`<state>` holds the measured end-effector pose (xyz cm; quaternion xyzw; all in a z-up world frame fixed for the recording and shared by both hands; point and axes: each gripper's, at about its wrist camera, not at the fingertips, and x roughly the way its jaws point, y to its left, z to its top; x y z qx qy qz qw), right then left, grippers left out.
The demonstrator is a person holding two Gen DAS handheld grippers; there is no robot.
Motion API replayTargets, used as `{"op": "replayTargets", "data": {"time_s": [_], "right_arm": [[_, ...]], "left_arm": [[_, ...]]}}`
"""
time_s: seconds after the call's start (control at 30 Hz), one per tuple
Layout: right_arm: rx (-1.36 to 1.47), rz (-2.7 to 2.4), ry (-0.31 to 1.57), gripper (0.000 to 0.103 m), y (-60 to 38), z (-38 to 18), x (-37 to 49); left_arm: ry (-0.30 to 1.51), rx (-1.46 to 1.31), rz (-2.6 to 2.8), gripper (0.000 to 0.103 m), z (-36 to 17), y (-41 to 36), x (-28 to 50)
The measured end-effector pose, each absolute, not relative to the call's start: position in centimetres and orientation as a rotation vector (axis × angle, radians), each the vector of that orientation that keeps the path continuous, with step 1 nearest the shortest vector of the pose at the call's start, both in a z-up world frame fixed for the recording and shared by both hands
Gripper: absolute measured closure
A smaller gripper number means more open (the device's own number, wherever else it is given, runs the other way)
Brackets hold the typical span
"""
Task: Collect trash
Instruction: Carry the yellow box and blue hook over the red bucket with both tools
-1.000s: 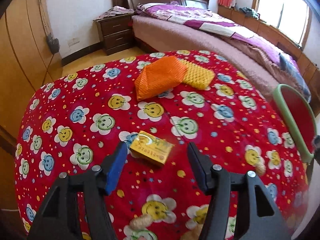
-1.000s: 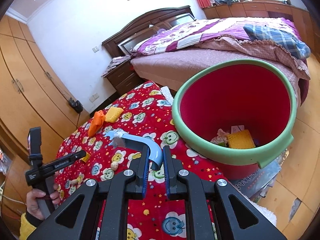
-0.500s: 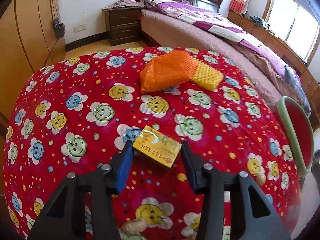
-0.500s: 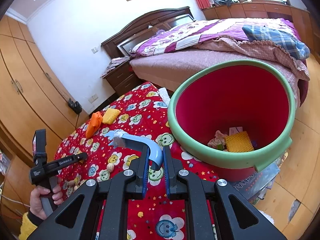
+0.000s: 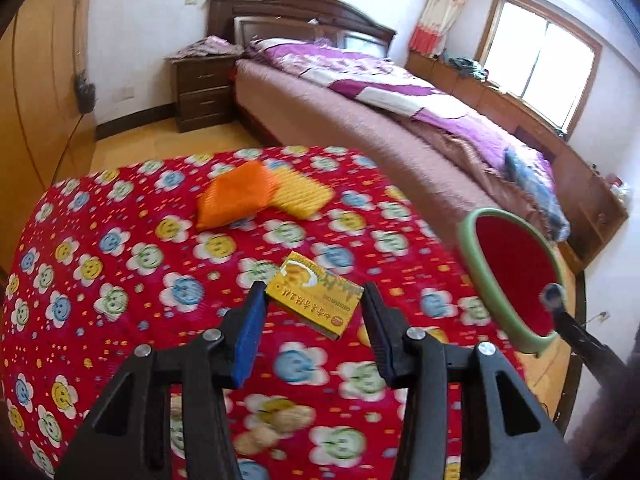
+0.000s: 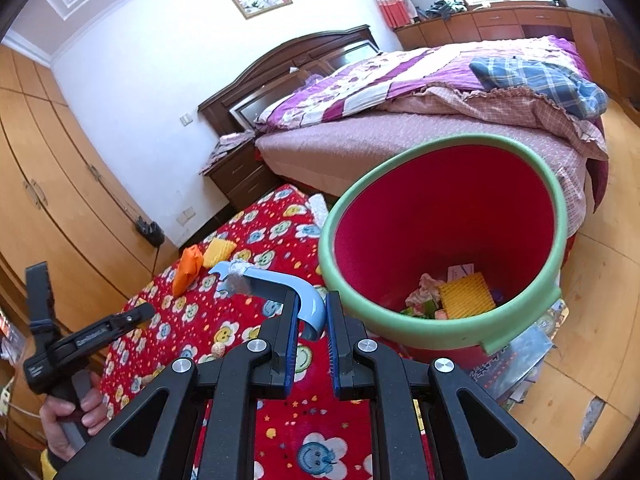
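Observation:
My left gripper [image 5: 314, 312] is shut on a small yellow box [image 5: 314, 294] and holds it lifted above the red smiley-flower tablecloth [image 5: 120, 280]. My right gripper [image 6: 310, 320] is shut on a curved blue plastic handle [image 6: 272, 282] with a grey tuft at its tip, held over the table beside the red bin with a green rim [image 6: 440, 336]. The bin also shows in the left wrist view [image 5: 472, 256] at the right. It holds a yellow foam net [image 6: 466, 294] and scraps of paper.
An orange foam net [image 5: 236, 196] and a yellow foam net [image 5: 302, 192] lie at the table's far side. Peanut shells [image 5: 280, 424] lie near the front edge. A bed [image 5: 400, 120] stands behind the table. Magazines [image 6: 516, 356] lie on the floor by the bin.
My left gripper closed on the yellow box and lifted it off the cloth, turning right toward the bin. My right gripper kept its hold on the blue handle and shifted slightly.

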<state>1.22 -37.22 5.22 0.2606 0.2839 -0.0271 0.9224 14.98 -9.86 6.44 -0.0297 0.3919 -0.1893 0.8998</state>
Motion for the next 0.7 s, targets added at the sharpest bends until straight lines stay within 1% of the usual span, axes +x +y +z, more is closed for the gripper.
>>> {"op": "replayTargets", "data": {"time_s": [0.33,0.7], "right_arm": [[0.569,-0.118,0.542,0.09,-40.9,5.1,0.5],[0.609,-0.224,0.537,0.09,-45.0,3.8,0.1]], "left_arm": [[0.78,-0.021,-0.544,0.055,8.7,-16.2,13.2],[0.792,0.082,-0.665,0.055,7.7,-23.6,12.8]]}}
